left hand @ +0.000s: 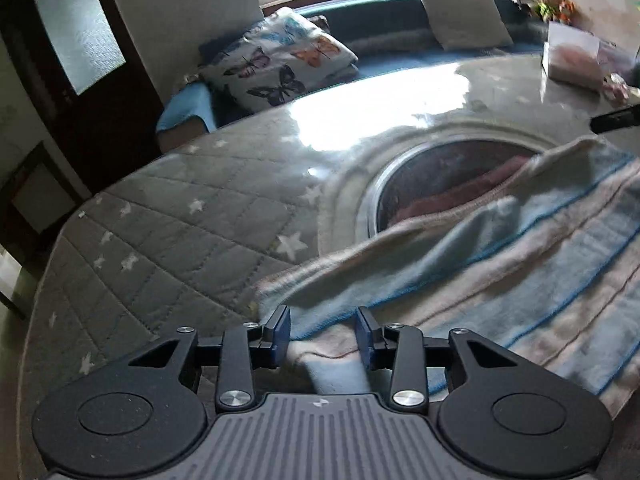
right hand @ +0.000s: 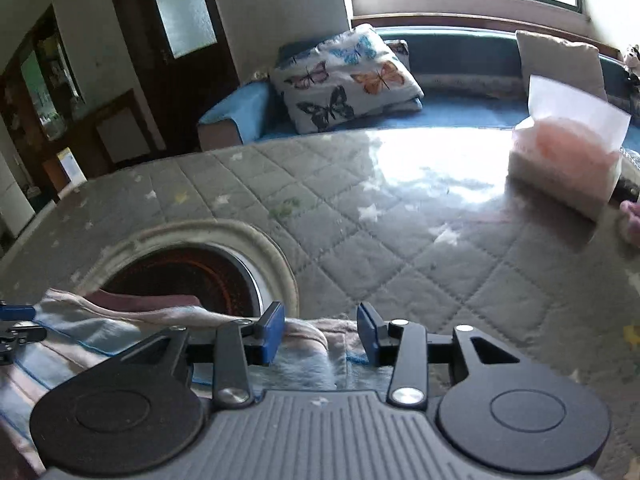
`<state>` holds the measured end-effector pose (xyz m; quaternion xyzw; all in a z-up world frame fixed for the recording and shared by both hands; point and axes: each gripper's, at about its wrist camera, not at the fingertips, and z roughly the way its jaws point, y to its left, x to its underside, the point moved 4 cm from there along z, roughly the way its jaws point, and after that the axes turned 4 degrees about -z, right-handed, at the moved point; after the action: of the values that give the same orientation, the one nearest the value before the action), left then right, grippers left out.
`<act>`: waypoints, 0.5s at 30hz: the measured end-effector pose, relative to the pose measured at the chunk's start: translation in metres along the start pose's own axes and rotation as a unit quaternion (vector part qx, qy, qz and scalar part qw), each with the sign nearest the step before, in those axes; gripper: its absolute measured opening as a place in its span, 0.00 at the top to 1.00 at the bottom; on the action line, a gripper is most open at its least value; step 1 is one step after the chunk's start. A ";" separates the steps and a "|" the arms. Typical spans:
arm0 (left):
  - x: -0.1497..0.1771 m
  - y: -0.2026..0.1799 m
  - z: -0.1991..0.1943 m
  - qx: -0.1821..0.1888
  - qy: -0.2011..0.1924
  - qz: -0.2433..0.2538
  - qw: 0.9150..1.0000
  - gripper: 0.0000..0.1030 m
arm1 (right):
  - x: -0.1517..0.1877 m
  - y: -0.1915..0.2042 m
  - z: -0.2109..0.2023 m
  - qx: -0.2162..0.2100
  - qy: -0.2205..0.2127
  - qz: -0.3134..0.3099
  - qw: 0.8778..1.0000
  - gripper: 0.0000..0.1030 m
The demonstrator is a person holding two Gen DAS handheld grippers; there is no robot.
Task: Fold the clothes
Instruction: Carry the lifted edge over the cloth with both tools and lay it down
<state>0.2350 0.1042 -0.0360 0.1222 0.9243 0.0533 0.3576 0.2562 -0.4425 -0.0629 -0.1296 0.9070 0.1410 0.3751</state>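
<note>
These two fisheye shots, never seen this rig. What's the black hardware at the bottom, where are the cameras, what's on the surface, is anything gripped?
No robot here: a person holds a two-finger gripper in each hand, with a camera on each looking along the fingers. One picture comes from the left gripper, the other from the right gripper. The surface is a grey quilted cover with white stars and a round opening. A blue and pink striped cloth lies across it, partly over the opening. A white box stands further back. Both grippers have their blue pads apart with cloth between them, not pressed, so neither grips anything.
</note>
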 end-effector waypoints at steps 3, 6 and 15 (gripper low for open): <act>0.000 0.002 -0.001 -0.008 -0.008 0.001 1.000 0.62 | 0.000 0.015 -0.019 -0.024 -0.009 -0.028 0.999 0.60; 0.001 0.017 -0.005 -0.005 -0.012 -0.036 0.999 0.61 | 0.008 0.031 -0.028 -0.041 -0.002 -0.062 0.997 0.56; 0.041 0.053 -0.079 0.037 -0.072 -0.082 0.993 0.43 | 0.035 0.039 -0.072 -0.053 0.001 -0.086 0.995 0.42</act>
<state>0.1620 0.1649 0.0055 0.0630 0.9044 -0.0195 0.4216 0.1729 -0.4363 -0.0327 -0.2269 0.8841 0.1562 0.3775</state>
